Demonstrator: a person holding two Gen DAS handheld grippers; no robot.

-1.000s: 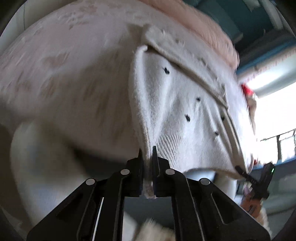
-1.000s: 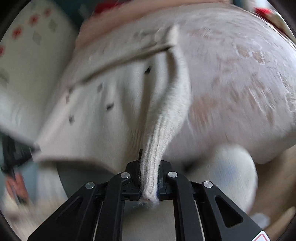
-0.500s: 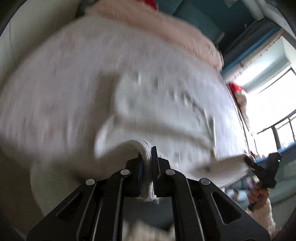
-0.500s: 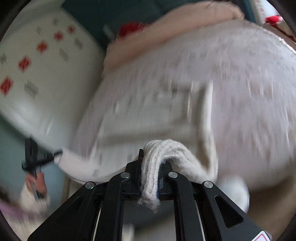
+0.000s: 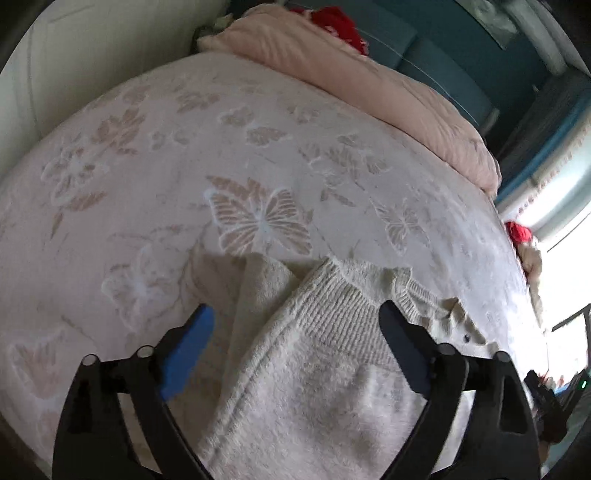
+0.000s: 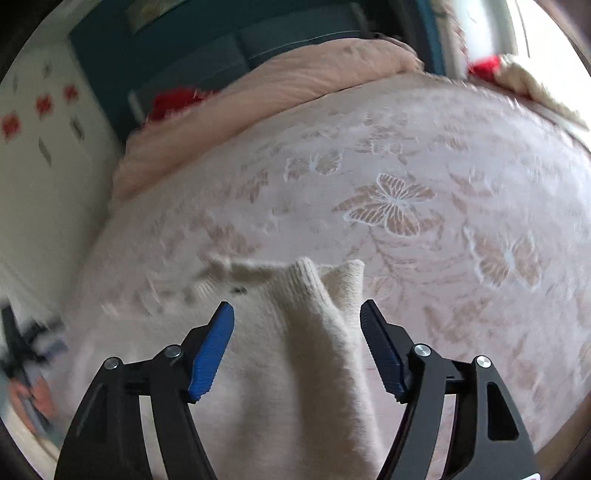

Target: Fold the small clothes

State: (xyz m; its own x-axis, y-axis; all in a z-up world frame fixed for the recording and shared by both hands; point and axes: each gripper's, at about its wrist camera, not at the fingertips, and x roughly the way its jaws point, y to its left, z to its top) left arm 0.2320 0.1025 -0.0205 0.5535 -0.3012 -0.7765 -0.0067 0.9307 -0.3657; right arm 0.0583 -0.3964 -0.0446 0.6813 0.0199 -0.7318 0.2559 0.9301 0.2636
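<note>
A small cream knitted sweater (image 5: pixel 317 354) lies folded over on the bed, its ribbed edge toward the butterfly pattern. My left gripper (image 5: pixel 295 321) is open just above it, holding nothing. In the right wrist view the same sweater (image 6: pixel 306 332) shows a sleeve lying along the middle. My right gripper (image 6: pixel 297 317) is open over that sleeve, holding nothing. Blue pads (image 6: pixel 212 350) face inward.
The bed cover (image 5: pixel 258 218) is pale pink with butterfly and flower patterns. A pink quilt (image 5: pixel 369 81) is bunched at the head end, with a red item (image 5: pixel 340 22) behind it. A white wall (image 6: pixel 40 155) stands on one side and a bright window (image 5: pixel 569 266) on the other.
Both grippers were shut on the sweater's edges, carried them forward over the garment, then opened and let go. The sweater now lies folded on the bed.
</note>
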